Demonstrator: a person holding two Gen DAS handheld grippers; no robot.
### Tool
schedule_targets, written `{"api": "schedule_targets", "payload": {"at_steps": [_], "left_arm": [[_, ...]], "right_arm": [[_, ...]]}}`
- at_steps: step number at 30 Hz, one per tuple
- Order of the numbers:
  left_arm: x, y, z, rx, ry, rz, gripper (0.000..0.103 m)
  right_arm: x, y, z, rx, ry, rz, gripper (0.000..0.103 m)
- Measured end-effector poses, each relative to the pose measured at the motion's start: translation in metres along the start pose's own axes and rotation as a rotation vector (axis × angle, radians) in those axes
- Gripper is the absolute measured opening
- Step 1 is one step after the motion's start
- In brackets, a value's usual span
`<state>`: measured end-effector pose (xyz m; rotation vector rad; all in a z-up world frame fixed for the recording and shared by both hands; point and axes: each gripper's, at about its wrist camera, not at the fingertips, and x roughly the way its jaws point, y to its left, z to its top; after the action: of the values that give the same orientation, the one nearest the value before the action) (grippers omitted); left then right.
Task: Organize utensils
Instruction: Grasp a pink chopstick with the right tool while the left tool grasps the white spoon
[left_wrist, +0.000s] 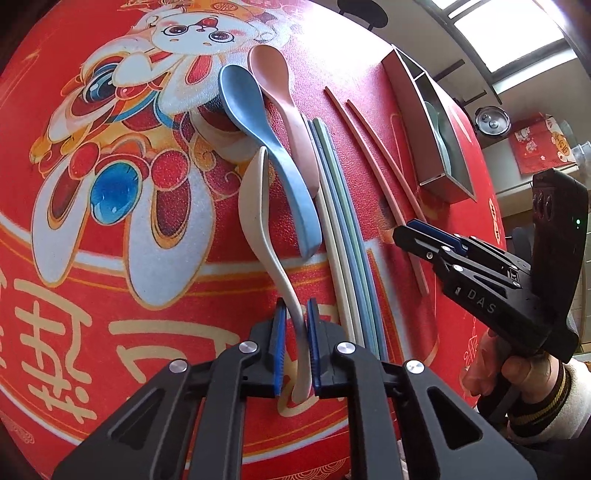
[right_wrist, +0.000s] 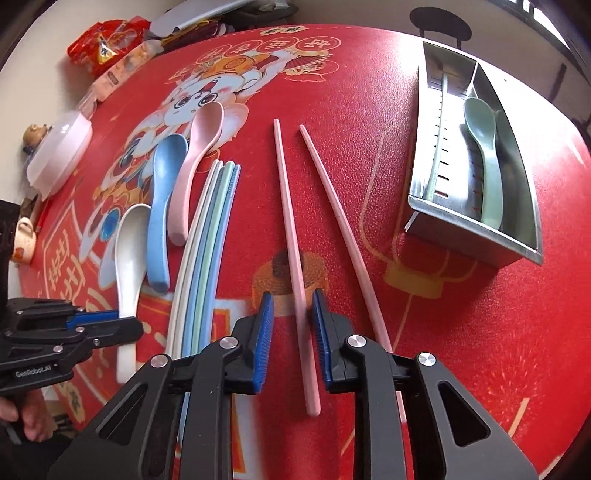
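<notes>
Both jaws straddling utensils — neither clamped yet.
My left gripper (left_wrist: 296, 347) stands open around the white spoon (left_wrist: 258, 221) handle; my right gripper (right_wrist: 293, 338), open too, brackets one pink chopstick (right_wrist: 293, 258) — its twin just outside the right pad.

A row of utensils lies on the red printed cloth of the bench (right_wrist: 461, 332). From left to right: white plastic spoon (right_wrist: 127, 240), blue plastic spoon (right_wrist: 160, 206), pink plastic spoon (right_wrist: 194, 166), a bundle of pale chopsticks (right_wrist: 210, 221), then two pink chopsticks (right_wrist: 291, 229) set apart. Far right stands a divided steel tray (right_wrist: 417, 199); a green plastic spoon (right_wrist: 484, 158) lies in its right compartment.
</notes>
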<state>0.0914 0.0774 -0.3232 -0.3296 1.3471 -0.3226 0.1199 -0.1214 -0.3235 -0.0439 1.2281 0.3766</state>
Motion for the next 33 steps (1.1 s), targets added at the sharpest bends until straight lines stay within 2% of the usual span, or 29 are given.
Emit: {"api": "schedule_targets", "payload": {"at_steps": [4,10,18,25,29,33], "left_arm": [[-0.001,0.005,0.004,-0.013,-0.016,0.004,0.012],[-0.002,0.010,0.013,-0.023,-0.038,0.022,0.012],[-0.003,0.008,0.017,-0.007,-0.047,0.056,0.012],[-0.004,0.013,0.016,-0.011,-0.056,0.051,0.011],[-0.007,0.014,0.014,0.000,-0.060,0.074,0.011],[-0.012,0.022,0.014,-0.020,-0.071,0.098,0.007]], "right_arm": [[0.002,0.005,0.002,-0.042,-0.006,-0.044,0.016],[0.003,0.006,0.005,-0.050,-0.011,-0.051,0.015],[0.002,-0.004,0.006,-0.001,-0.002,0.020,0.015],[0.002,0.002,0.006,-0.012,-0.002,-0.011,0.016],[0.002,0.001,0.006,-0.015,-0.001,-0.009,0.016],[0.003,0.007,0.007,-0.052,0.010,-0.046,0.015]]}}
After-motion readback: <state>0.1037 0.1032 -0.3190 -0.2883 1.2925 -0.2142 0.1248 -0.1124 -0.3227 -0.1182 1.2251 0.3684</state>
